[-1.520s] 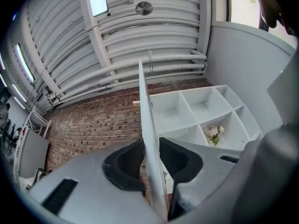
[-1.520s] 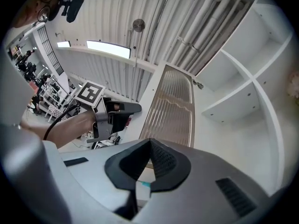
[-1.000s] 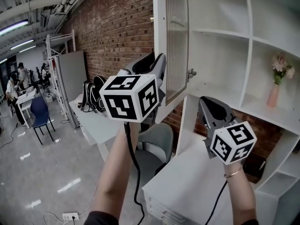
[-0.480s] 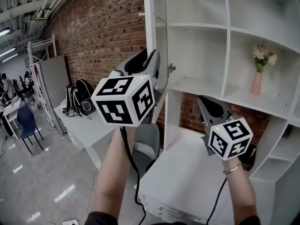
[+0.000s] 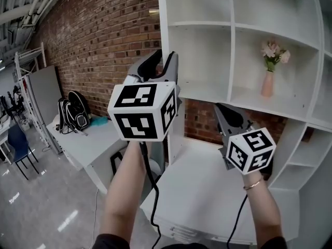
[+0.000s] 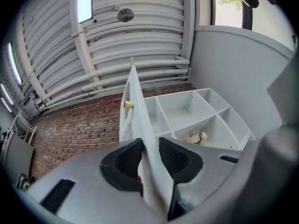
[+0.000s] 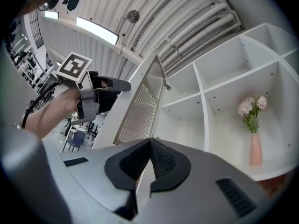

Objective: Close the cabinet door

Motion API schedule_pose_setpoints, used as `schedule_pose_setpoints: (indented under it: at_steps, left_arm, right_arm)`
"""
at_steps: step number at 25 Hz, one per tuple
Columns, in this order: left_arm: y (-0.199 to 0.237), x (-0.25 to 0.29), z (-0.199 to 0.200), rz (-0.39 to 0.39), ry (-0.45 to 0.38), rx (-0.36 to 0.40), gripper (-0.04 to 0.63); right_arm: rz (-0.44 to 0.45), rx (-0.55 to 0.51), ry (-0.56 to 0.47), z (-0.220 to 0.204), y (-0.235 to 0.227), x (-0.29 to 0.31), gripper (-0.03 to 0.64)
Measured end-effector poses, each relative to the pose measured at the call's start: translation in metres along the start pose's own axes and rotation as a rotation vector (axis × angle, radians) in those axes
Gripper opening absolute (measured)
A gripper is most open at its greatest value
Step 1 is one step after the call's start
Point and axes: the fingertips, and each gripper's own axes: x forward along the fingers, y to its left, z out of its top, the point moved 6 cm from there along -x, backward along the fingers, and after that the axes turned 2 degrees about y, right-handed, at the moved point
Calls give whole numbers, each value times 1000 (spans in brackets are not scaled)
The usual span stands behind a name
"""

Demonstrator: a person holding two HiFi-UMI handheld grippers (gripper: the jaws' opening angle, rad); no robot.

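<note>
The white cabinet door (image 6: 139,104) stands open, and its ribbed glass panel shows in the right gripper view (image 7: 142,101). In the head view only its edge (image 5: 163,19) is visible. My left gripper (image 5: 165,62) holds the door's outer edge. In the left gripper view that edge fills the gap between the left gripper's (image 6: 150,160) pads while the jaws are opening. My right gripper (image 5: 227,114) hangs lower, in front of the shelves, touching nothing. Its pads meet at the tips (image 7: 150,146) with nothing held.
A pink vase with flowers (image 5: 267,82) stands on a cabinet shelf (image 5: 249,100). A white desk (image 5: 207,191) lies below the shelves. Along the brick wall (image 5: 104,40) at the left are a grey table (image 5: 93,141) with a backpack (image 5: 72,115) and a blue chair (image 5: 15,144).
The left gripper and the door edge have swung right toward the shelves. The ribbed panel seen earlier in the head view now shows only edge-on. The right gripper shifted slightly.
</note>
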Motion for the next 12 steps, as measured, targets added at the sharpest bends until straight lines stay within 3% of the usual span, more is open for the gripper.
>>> schedule_pose_setpoints:
  at_steps: [12]
  left_arm:
    - [-44, 29, -5, -44, 3, 38, 127]
  right_arm:
    - [-73, -31, 36, -6, -21, -22, 0]
